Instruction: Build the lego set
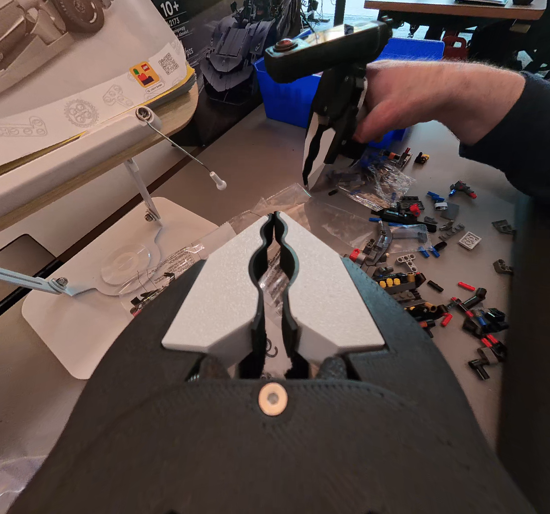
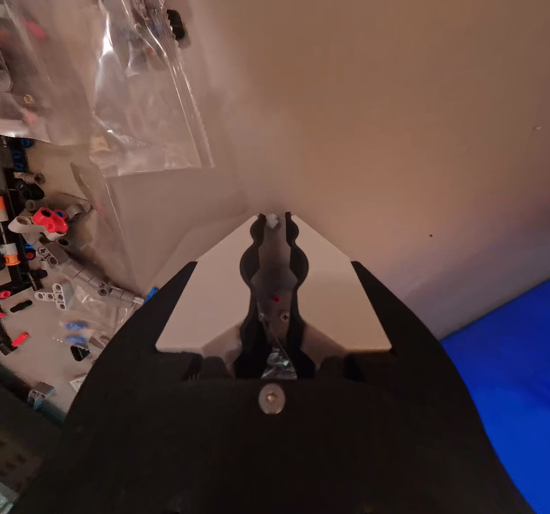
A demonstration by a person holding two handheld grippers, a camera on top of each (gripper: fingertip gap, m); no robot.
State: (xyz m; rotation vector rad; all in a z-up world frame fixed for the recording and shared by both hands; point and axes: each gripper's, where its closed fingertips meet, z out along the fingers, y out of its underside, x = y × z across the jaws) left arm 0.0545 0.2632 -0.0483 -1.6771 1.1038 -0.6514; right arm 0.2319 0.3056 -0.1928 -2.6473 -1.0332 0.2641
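So the left gripper (image 1: pixel 274 217) is sitting low over the grey table (image 1: pixel 247 154) with its jaws pressed together at the tips, and it looks like it's pinching a clear plastic bag (image 1: pixel 285 202) that's lying flat there. The right gripper (image 1: pixel 306 182), held in a person's hand (image 1: pixel 416 103), is pointing its tips down right at the far corner of that same bag. In its own view the right gripper (image 2: pixel 273 217) is showing a narrow gap between the tips with a small pale bit (image 2: pixel 272 220) sitting in it, honestly can't tell if it's actually gripping that. Loose lego pieces (image 1: pixel 431 276) are lying scattered to the right, black, grey, red and blue. The instruction booklet (image 1: pixel 74 62) is resting on a white stand (image 1: pixel 89 306) to the left, the lego box (image 1: pixel 226 23) is standing behind, and a blue bin (image 1: pixel 285 98) is sitting beside the box.
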